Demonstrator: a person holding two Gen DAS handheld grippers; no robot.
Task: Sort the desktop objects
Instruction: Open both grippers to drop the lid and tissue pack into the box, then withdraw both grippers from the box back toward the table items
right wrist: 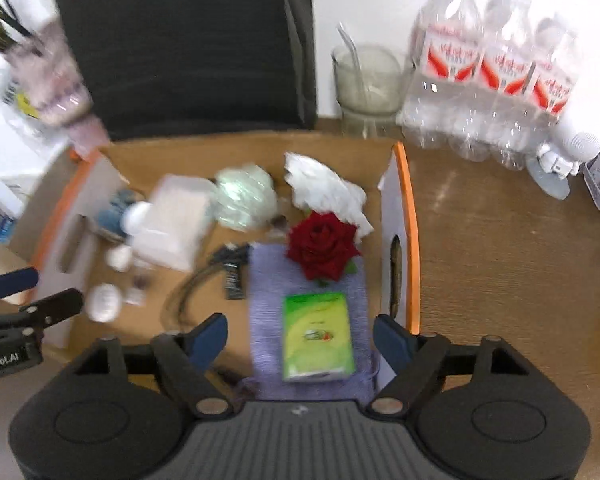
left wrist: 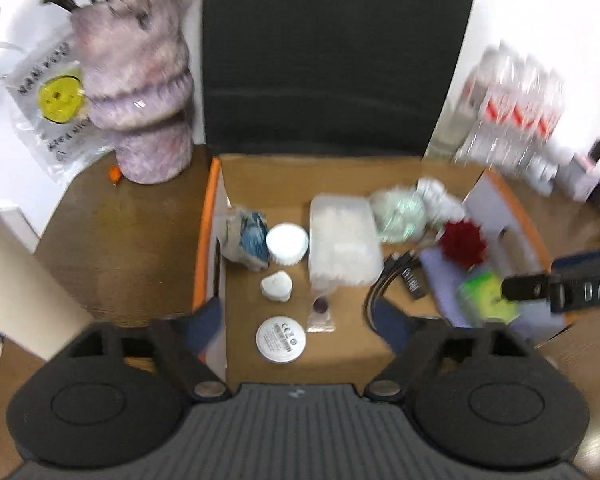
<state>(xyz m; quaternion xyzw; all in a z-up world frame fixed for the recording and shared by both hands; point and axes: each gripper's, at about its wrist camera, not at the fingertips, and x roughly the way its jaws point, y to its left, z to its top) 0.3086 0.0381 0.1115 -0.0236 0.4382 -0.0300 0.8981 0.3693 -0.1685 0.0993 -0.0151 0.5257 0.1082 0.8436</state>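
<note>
Wooden desk point(right wrist: 500, 240), cardboard box point(right wrist: 408, 216), velvety rose point(right wrist: 322, 248), both tools point(left wrist: 300, 320) point(right wrist: 300, 340) spread wide, empty.

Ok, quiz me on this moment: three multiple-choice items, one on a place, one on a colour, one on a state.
1. The green packet lies on:
A. the purple cloth
B. bare desk
C. the white round lid

2. The flower in the cardboard box is:
A. yellow
B. dark red
C. blue

3. The right gripper jaws are:
A. shut on the packet
B. shut on nothing
C. open, apart on either side of the packet

Key: 1 A, purple cloth shows all round the packet. 2 B, its petals are deep red. 3 C, both blue pads stand clear of the packet's sides.
</note>
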